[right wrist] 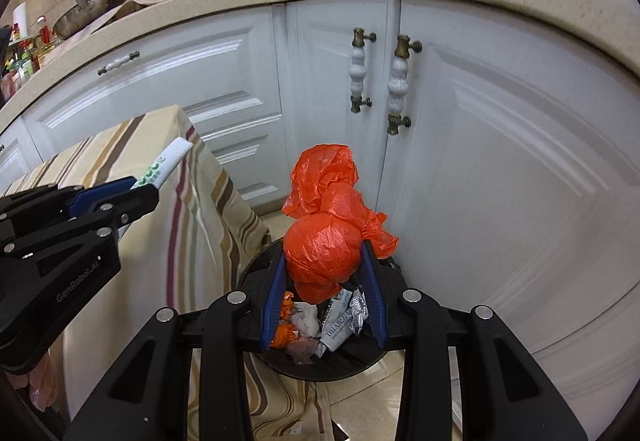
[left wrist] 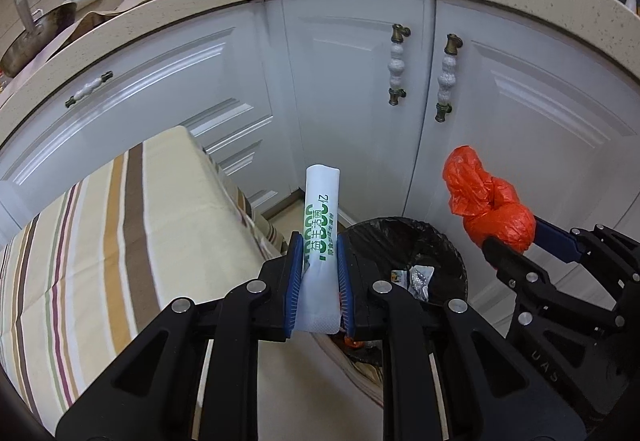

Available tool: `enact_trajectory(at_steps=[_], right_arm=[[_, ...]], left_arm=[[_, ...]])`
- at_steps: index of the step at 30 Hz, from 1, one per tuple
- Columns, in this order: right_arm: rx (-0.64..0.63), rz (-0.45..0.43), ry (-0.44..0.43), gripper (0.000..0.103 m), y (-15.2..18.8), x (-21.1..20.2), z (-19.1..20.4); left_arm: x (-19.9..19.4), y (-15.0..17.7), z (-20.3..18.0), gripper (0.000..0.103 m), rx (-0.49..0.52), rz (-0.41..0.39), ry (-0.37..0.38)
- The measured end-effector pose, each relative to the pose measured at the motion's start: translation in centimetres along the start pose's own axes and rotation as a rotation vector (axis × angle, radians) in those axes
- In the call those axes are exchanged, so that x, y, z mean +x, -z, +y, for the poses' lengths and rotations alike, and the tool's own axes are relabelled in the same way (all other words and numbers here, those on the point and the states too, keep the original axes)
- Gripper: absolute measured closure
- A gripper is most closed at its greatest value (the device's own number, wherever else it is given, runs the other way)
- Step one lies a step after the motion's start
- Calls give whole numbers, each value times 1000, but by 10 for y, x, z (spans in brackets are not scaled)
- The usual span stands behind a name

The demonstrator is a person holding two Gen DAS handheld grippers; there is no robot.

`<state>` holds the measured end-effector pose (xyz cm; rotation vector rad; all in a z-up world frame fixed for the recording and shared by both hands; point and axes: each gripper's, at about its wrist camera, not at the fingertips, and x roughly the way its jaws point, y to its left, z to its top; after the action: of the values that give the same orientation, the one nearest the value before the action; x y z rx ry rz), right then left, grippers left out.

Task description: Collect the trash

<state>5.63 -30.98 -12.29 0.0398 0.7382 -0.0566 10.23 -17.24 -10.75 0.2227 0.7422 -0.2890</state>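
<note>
Gripping crinkly orange bag (right wrist: 320, 253) & white sachet (left wrist: 320, 241) over bin (right wrist: 256, 269).

Trash bin (right wrist: 320, 365): near rim hidden behind right gripper (right wrist: 325, 281); base cut by frame bottom. Bin contents partly covered by orange bag (right wrist: 320, 253). White sachet (left wrist: 320, 241): lower print hidden by left gripper (left wrist: 319, 261) pads. Small print on silver wrappers (right wrist: 348, 317) unreadable. Countertop bottles (right wrist: 24, 57) too small to identify.
</note>
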Motion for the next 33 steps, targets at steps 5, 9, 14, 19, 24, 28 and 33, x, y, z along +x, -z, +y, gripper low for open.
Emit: enact_trajectory(at_steps=[5,9,14,19,24,28,33], right_arm=[[6,24,14,54,2,15,-3],[5,25,20,54,3,13,-2],[15,9,33,50,3,1,-5],[36,-14,33,44,1,-16,-5],[43,-44,21,40,0,-38,2],[46,-79,18,37,0,-61,12],[51,-130,16,29,1,-92,25]], left_arm=[[10,-3,-2,51,-6,12,-10],[7,0,0,44,-3,14,-15],[-7,4,5,40,-10,-2,-19],[-29,6,12,32,-18,-42,-30],[-57,10,22,28,-30,-93,-32],[-81,17,33,23,-48,-133,-37],[-105,27,44,22,-60,-167,-40]])
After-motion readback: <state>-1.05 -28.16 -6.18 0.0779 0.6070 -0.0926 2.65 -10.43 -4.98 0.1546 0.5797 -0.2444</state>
